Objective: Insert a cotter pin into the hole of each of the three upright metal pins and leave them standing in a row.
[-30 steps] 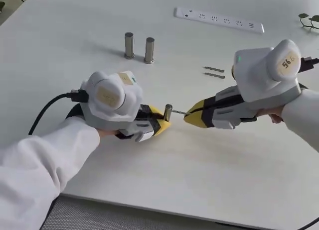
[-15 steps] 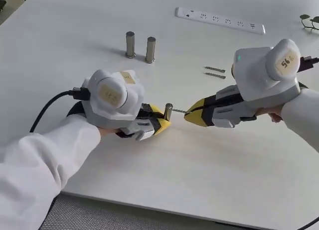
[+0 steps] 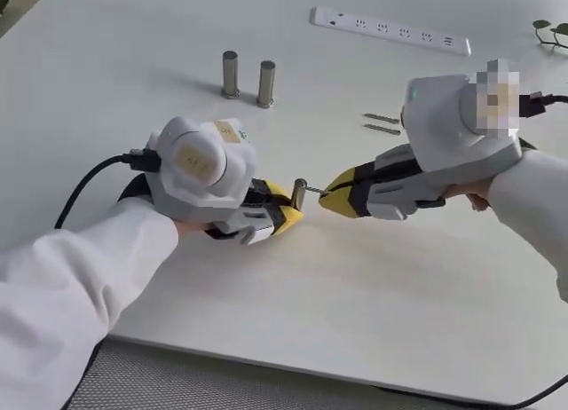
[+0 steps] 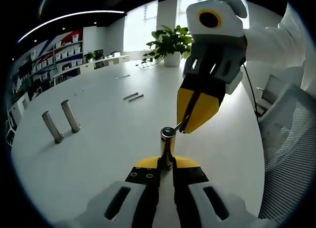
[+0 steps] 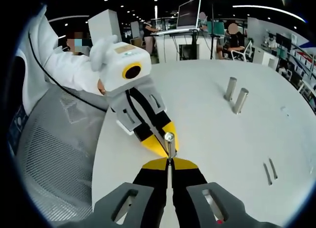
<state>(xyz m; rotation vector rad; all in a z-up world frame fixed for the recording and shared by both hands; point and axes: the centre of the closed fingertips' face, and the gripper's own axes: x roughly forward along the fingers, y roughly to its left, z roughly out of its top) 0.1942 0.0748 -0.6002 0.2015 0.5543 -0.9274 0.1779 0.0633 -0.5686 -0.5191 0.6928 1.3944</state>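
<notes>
On the bench [image 3: 373, 295], toward its near edge, the left gripper [image 3: 288, 216] is clenched on the foot of an upright metal pin [image 3: 300, 195], and the right gripper [image 3: 330, 197], grasping a cotter pin [image 3: 315, 191] lying level, aims it leftward at the pin's head, tip touching near the top

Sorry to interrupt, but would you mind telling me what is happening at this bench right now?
A person is working with two tools. The left hand-held gripper clamps a metal pin upright on the table. The right hand-held gripper holds a cotter pin with its tip at the hole near that pin's top. Farther back, two more metal pins stand side by side, and two spare cotter pins lie flat.
</notes>
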